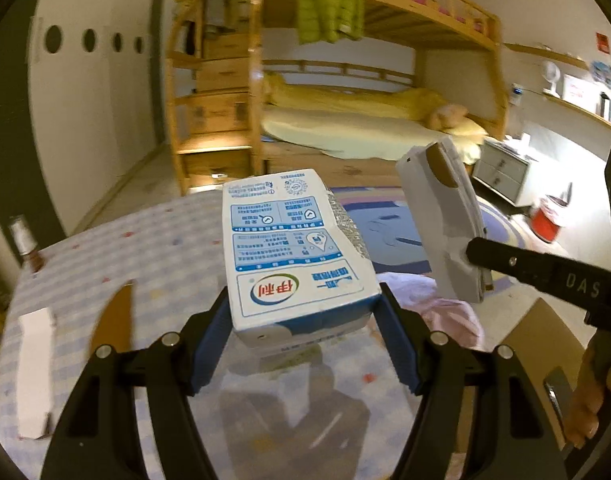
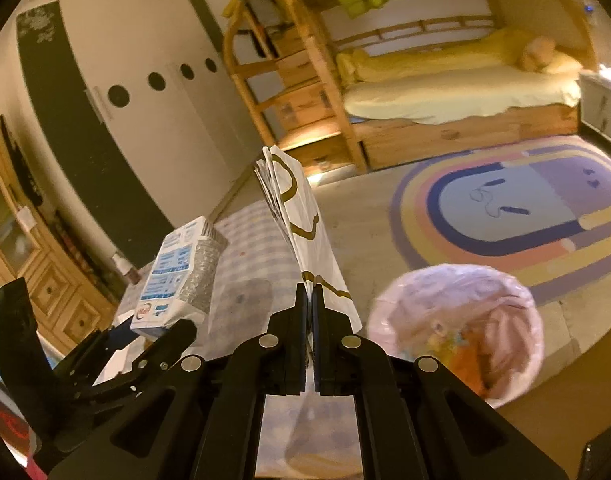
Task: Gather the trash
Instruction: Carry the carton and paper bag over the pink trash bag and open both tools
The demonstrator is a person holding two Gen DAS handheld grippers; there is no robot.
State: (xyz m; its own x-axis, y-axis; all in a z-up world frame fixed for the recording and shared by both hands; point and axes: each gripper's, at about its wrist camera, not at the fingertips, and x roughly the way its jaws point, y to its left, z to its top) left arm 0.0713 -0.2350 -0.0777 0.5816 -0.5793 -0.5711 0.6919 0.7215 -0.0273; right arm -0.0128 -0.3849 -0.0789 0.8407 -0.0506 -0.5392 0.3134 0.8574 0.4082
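Blue-and-white carton (image 1: 297,256) sits clamped between the left gripper (image 1: 305,320) jaws, above the tabletop (image 1: 153,240). Right gripper (image 2: 309,320) jaws pinch a folded paper bag (image 2: 301,224); lined bin (image 2: 457,328) lies right of them, floor open around it.

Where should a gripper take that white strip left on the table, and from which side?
Across its short width, near the middle, from straight above. The white strip lies flat on the table, long and narrow, so its long edges give the fingers two close parallel sides. Both grippers are full now: left gripper holds the carton, right gripper the paper.
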